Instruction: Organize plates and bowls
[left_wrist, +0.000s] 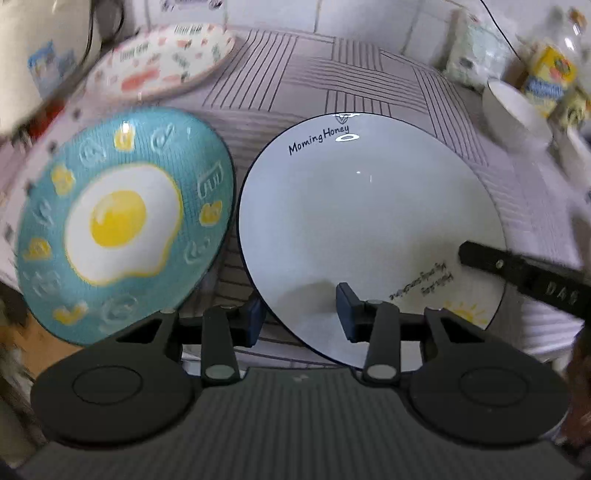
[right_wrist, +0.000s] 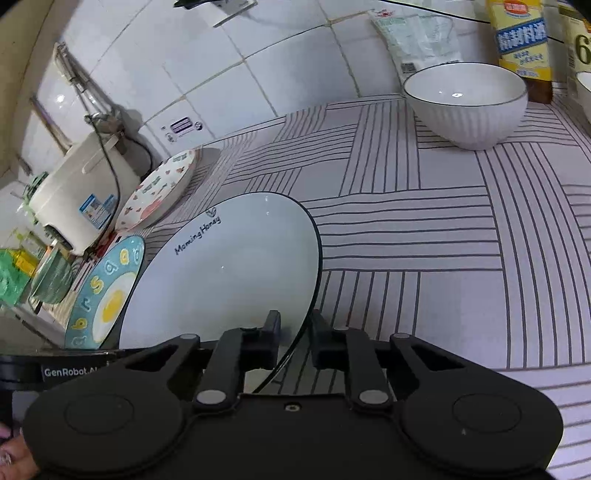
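Left cam: the left gripper (left_wrist: 300, 314) is spread wide, straddling the near rim of the white plate (left_wrist: 369, 221), one pad outside and one over its face, not pinching. The egg plate (left_wrist: 122, 221) sits tilted just left of the fingers, probably waiting its turn.

Right cam: the right gripper (right_wrist: 295, 341) has its pads either side of the same plate's (right_wrist: 229, 266) edge, narrow gap, looks clamped but can't swear to it. A white bowl (right_wrist: 465, 103) sits well beyond the fingers.

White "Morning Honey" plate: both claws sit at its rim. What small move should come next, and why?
Probably close the right claw on the white plate: its rim already runs between the open fingers. The left claw also straddles the rim, open, with the egg-print plate alongside.
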